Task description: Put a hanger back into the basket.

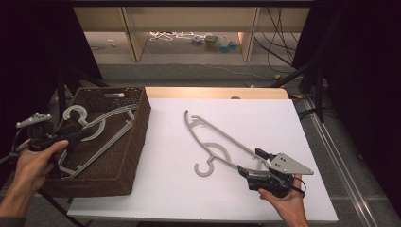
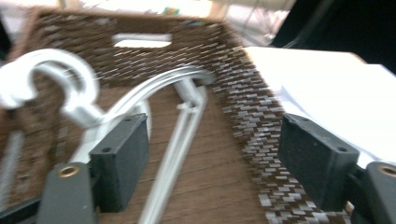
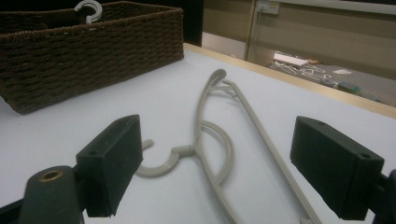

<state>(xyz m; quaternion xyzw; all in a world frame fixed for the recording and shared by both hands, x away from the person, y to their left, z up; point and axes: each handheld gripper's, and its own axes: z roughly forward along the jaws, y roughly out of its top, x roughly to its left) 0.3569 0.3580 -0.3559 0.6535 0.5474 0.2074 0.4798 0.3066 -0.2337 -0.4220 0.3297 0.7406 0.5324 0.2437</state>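
On smooth white table (image 1: 265, 118), curved grey plastic hanger (image 1: 213, 139) lies before spread right gripper (image 1: 251, 166); left gripper (image 1: 80, 134) spread over woven basket (image 1: 137, 137).

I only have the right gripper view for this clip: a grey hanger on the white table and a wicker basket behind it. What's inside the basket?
Observer: A grey hanger inside the basket leans with its hook over the far rim of the basket.
Operator: Where is the other claw?
Observer: The left claw is over the basket, open.
Operator: And mine, is it touching the hanger on the table?
Observer: In the high view the right claw is open at the near end of the hanger on the table; contact cannot be told.
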